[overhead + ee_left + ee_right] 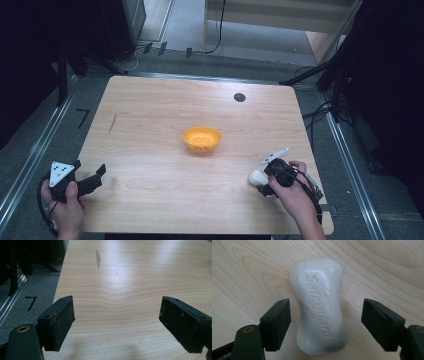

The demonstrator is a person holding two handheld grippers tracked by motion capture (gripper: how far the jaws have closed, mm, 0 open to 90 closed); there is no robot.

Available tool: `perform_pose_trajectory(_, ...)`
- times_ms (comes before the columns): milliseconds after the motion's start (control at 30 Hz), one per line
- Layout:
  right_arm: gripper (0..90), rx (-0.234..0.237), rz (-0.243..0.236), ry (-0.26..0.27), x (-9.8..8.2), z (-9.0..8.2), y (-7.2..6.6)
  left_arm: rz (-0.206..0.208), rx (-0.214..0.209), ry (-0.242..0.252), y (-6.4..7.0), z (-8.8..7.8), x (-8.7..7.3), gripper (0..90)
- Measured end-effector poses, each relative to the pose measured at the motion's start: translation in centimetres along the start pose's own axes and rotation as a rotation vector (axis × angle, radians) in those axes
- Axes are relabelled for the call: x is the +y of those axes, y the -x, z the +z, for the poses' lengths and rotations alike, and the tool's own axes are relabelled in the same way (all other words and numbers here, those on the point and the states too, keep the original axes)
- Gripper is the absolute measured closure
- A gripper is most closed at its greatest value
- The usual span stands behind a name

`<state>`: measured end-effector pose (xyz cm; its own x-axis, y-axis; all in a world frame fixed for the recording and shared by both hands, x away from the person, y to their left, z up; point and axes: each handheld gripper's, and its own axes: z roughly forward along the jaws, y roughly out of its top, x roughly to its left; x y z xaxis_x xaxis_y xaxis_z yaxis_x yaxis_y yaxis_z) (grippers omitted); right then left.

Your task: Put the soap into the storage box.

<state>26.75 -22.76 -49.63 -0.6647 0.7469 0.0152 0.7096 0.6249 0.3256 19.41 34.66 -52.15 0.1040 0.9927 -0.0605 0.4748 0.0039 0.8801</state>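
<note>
It looked like a lab: a bare wooden table point(150, 110) stood on grey carpet point(190, 25) among black stands point(62, 75), floor rails point(35, 150) and cables point(217, 30).

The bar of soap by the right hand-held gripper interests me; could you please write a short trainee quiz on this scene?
1. True or false: the right hand-held gripper has closed on the bar of soap.
2. Which word is embossed on the soap?
3. Where does the orange bowl sit? A) near the middle of the table B) beside the left hand-held gripper C) on the floor

Key
1. False: the jaws stand open on either side of the soap, with a gap on each side.
2. Safeguard.
3. A.
</note>
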Motion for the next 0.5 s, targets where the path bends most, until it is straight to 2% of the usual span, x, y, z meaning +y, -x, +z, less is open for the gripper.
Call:
perform_pose_trajectory(100,32.7,0.024,0.012,-0.003,0.0,0.5,-0.1,0.002,0.000,-0.001,0.0,0.0,0.0,13.3)
perform_pose_trajectory(367,40.4,0.027,0.025,-0.014,0.3,1.0,-0.1,-0.001,-0.001,0.000,0.0,0.0,0.0,13.3)
perform_pose_trajectory(500,44.7,0.018,0.009,-0.035,0.4,1.4,-0.3,0.001,0.000,-0.001,0.0,0.0,0.0,13.3)
